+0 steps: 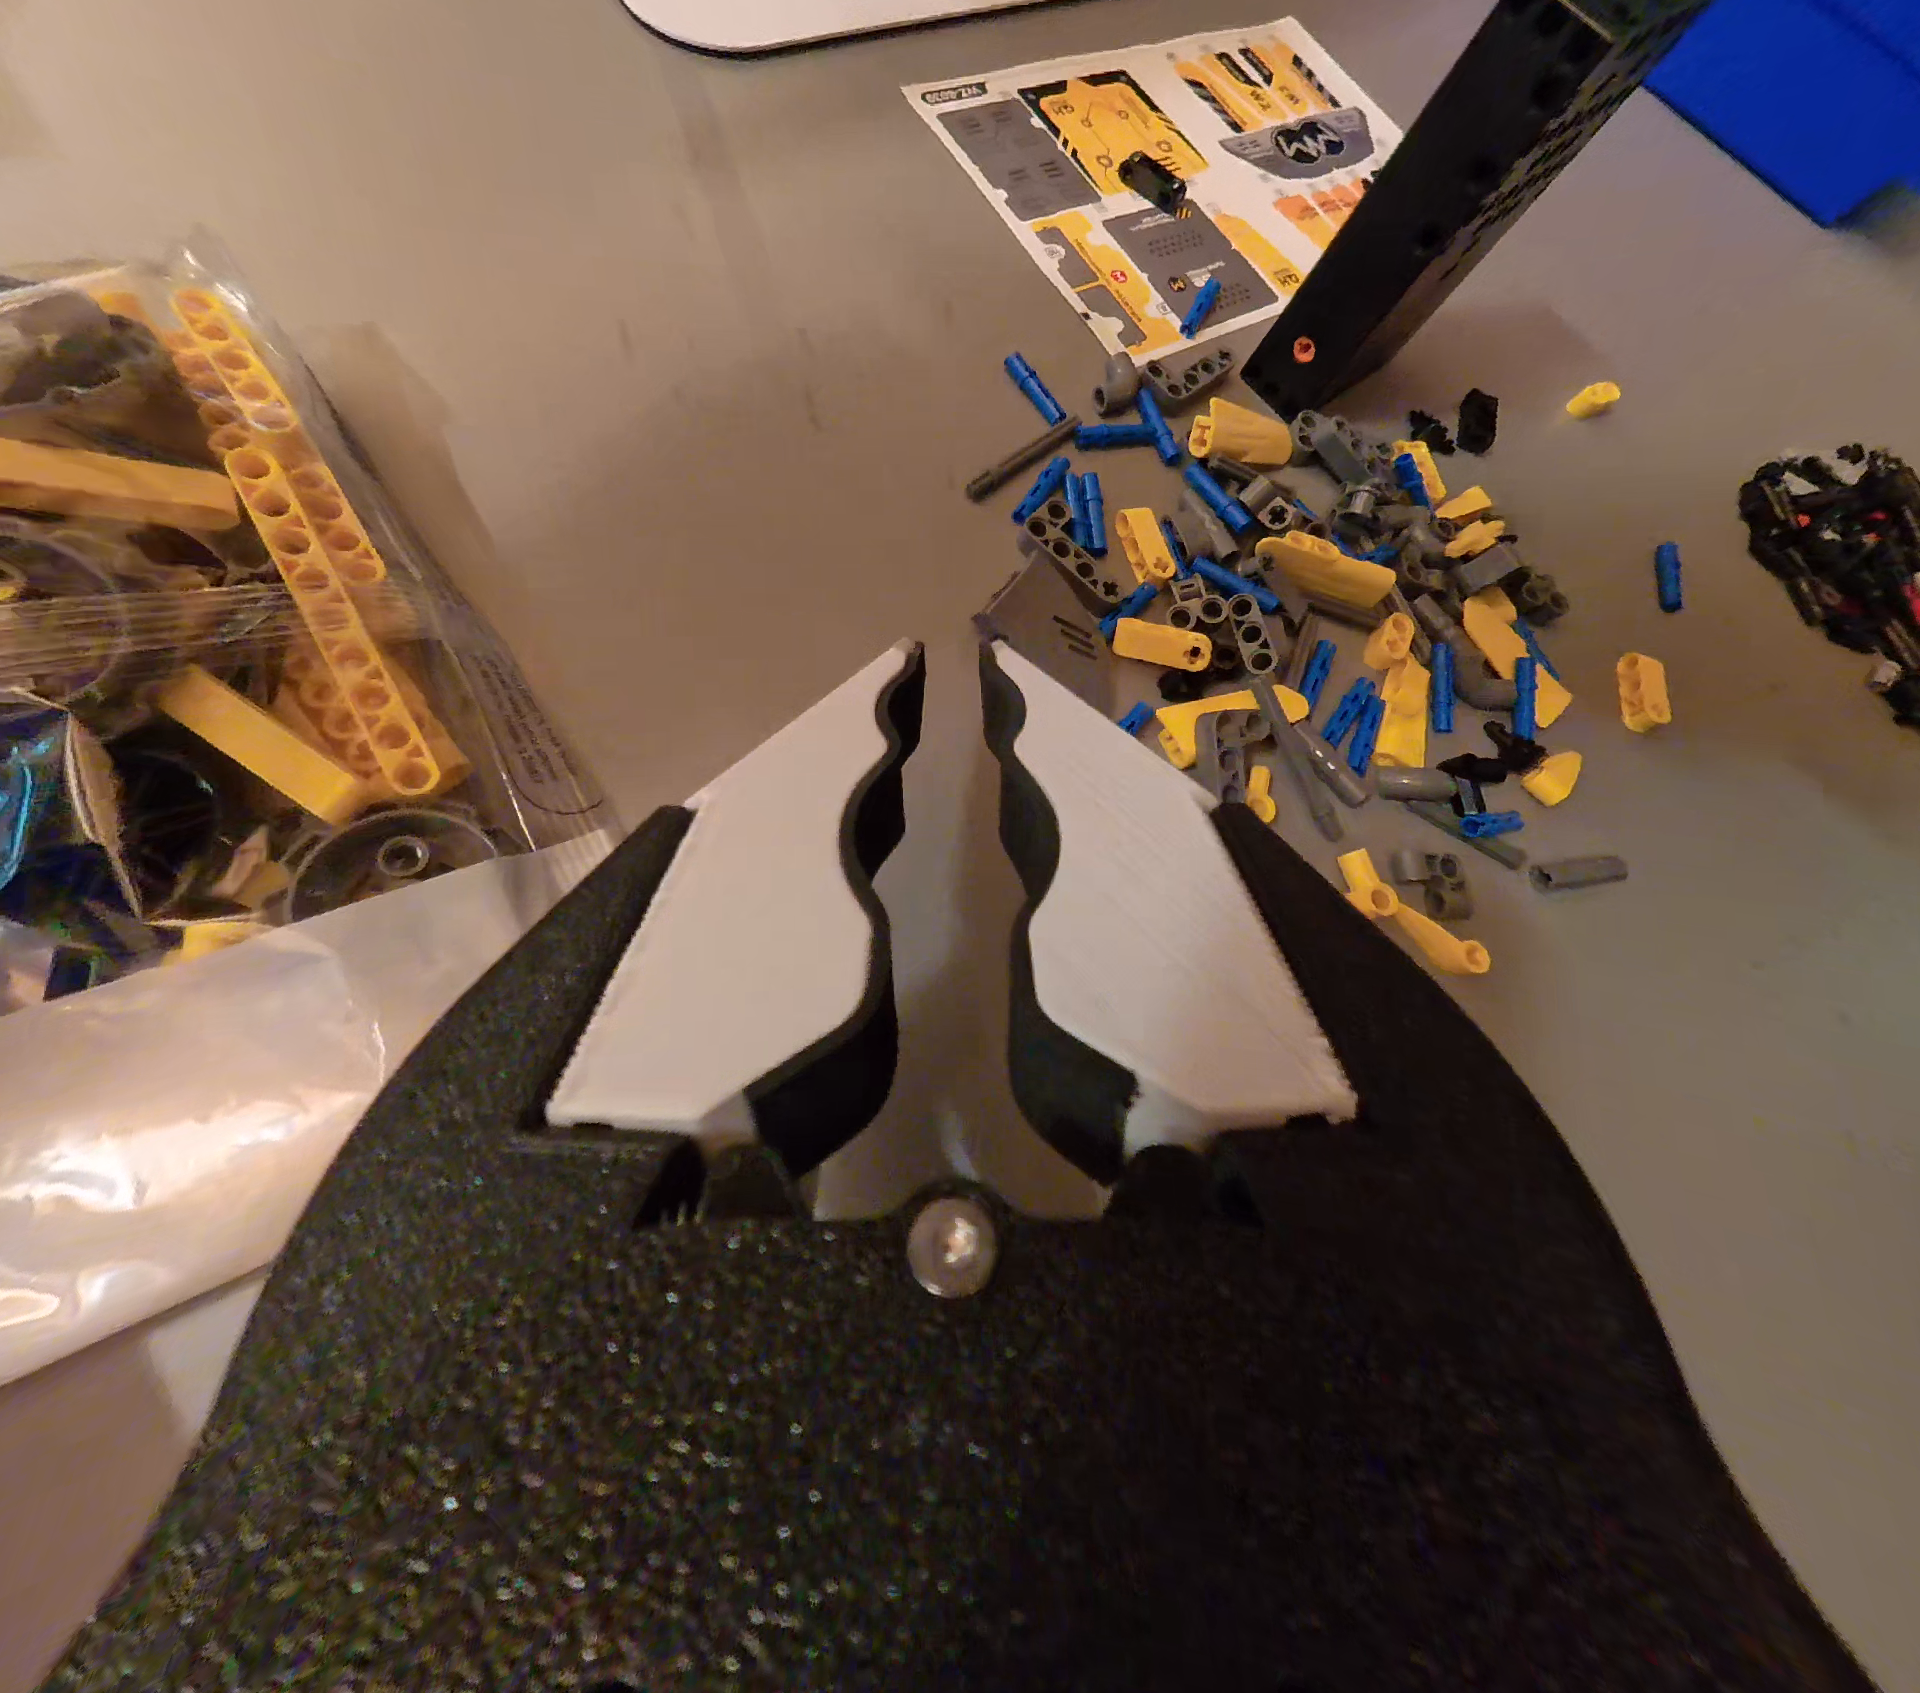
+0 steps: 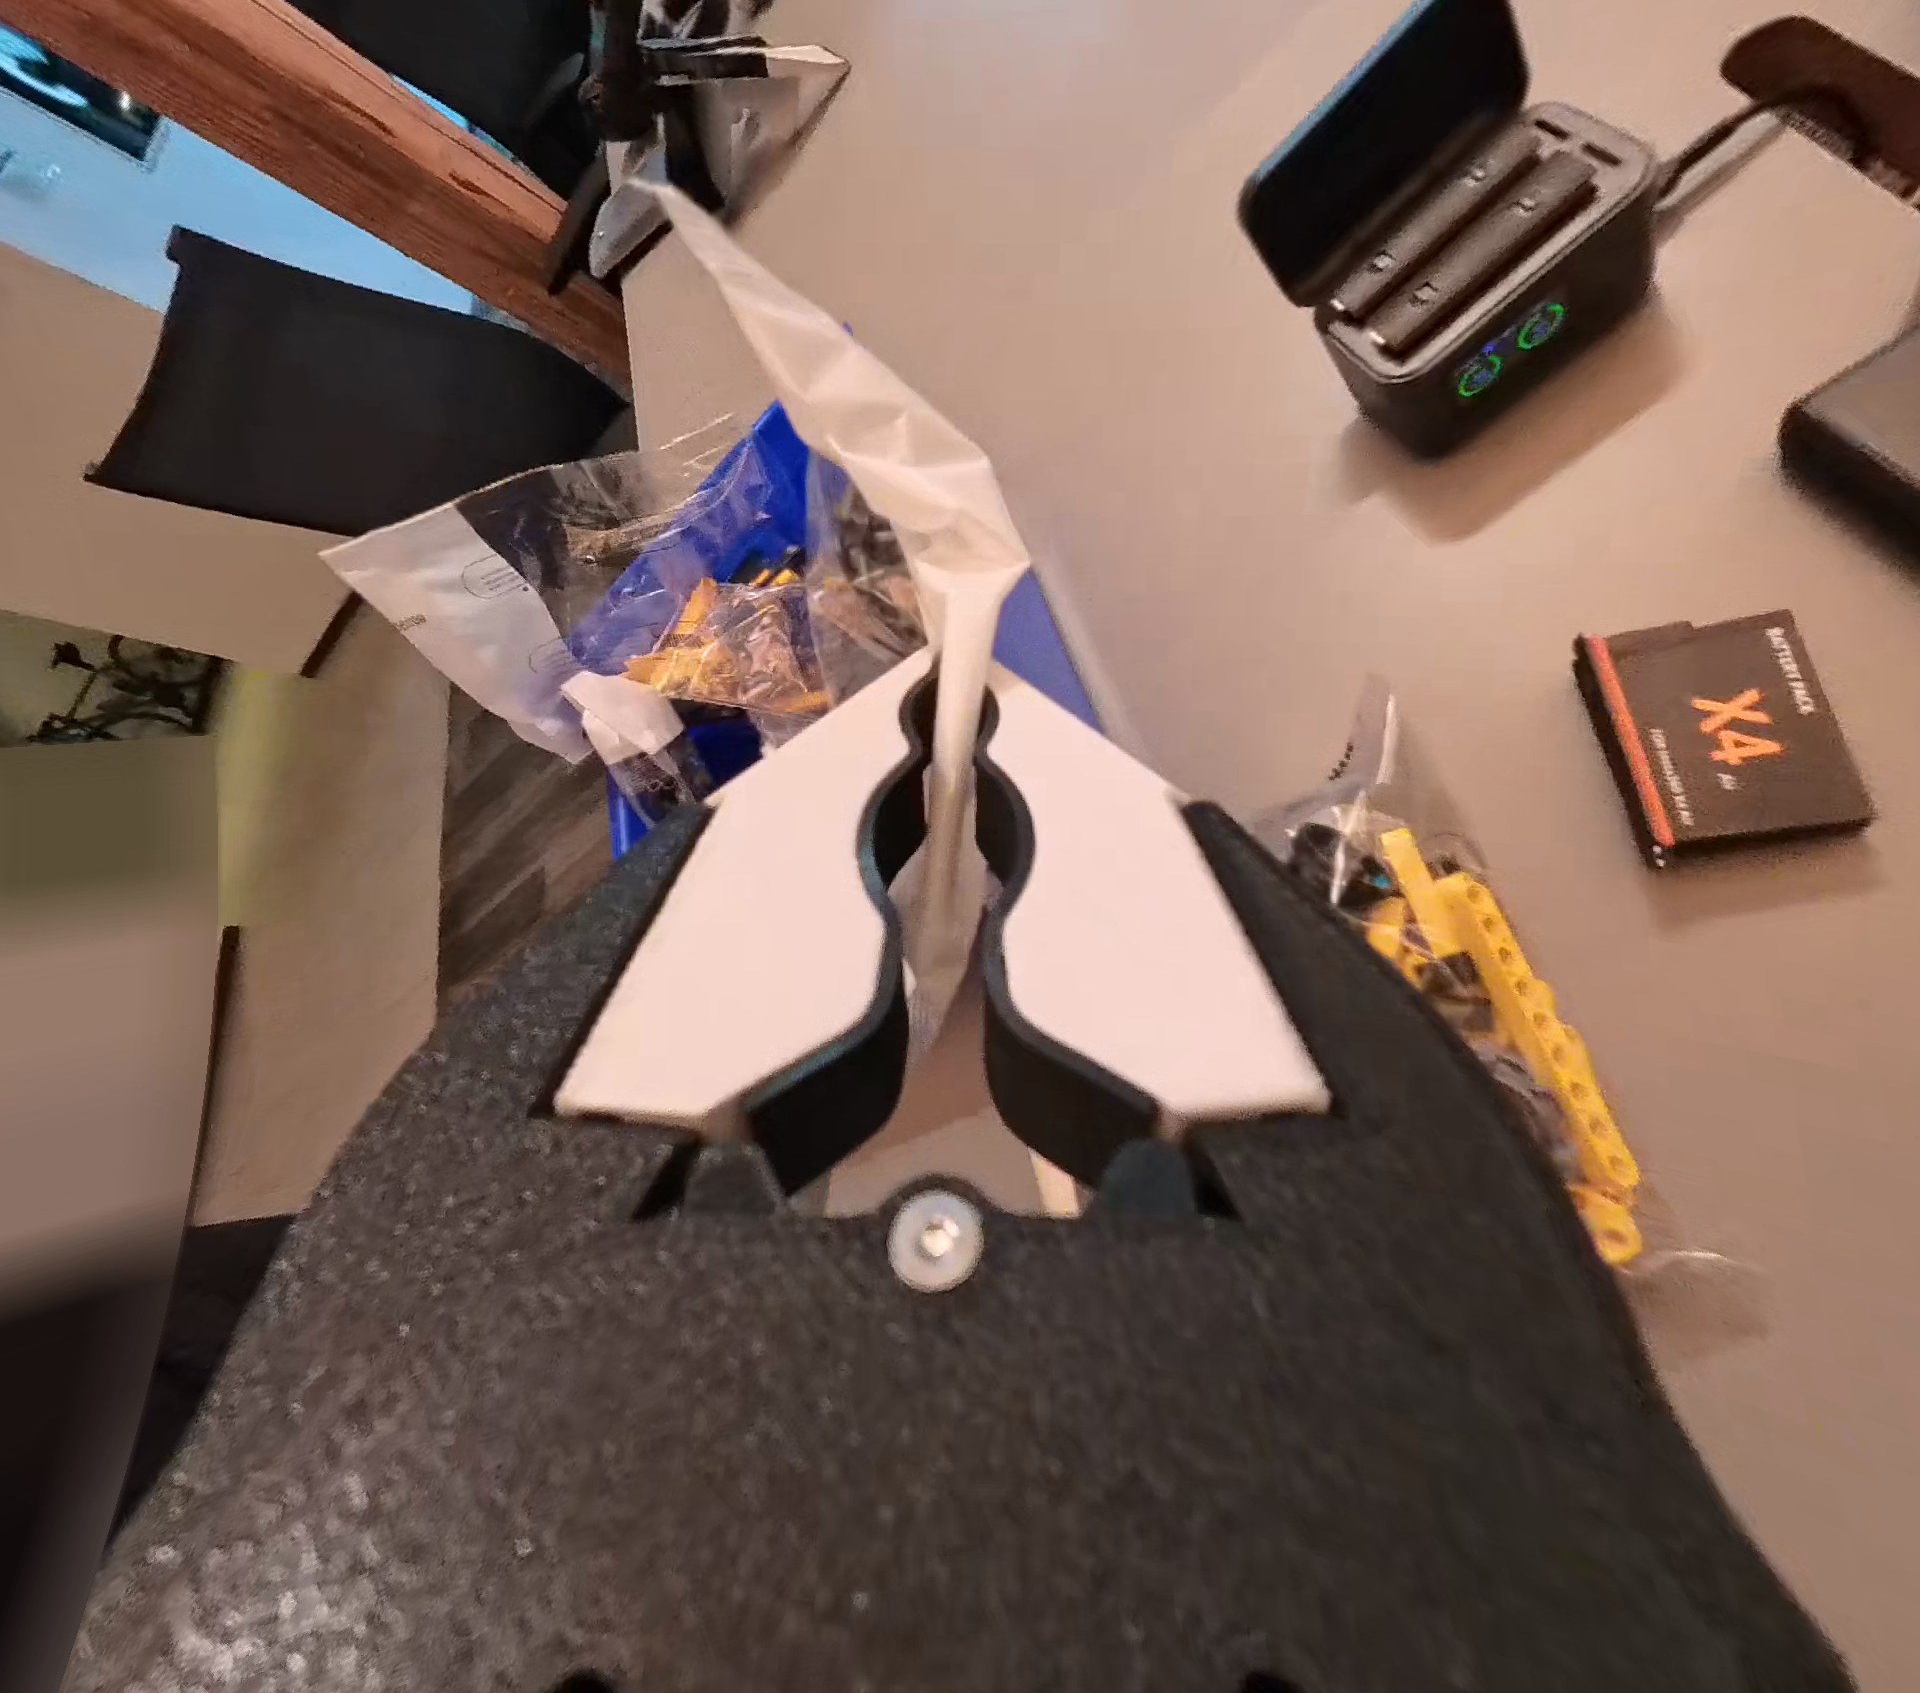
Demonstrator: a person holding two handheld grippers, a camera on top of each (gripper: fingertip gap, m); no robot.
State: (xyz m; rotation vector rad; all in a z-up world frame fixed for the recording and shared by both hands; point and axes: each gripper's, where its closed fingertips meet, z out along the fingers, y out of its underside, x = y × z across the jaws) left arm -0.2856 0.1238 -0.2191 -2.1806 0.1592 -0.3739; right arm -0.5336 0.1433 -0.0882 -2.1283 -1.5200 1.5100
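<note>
Your right gripper (image 2: 951,713) is clamped on a thin white plastic bag (image 2: 862,417), pinched into a crumpled strip between the pads; it looks empty, feather-light, limp and slick, so judge it likely to slide unless you keep hold of the bunched fold. The bag hangs over a blue bin (image 2: 774,459) holding clear bags of parts (image 2: 727,635), at least two, count uncertain. One more clear bag with yellow beams (image 2: 1475,968) lies just beside the right finger. Farther out: one open black charging case (image 2: 1455,230), one flat black battery pack (image 2: 1725,739). Your left gripper (image 1: 951,656) holds nothing, fingers nearly together with a narrow gap, over grey table (image 1: 623,241). Beside it: one loose pile of small parts (image 1: 1351,604), too many to count; one sticker sheet (image 1: 1143,178); one tall black block (image 1: 1475,168).
</note>
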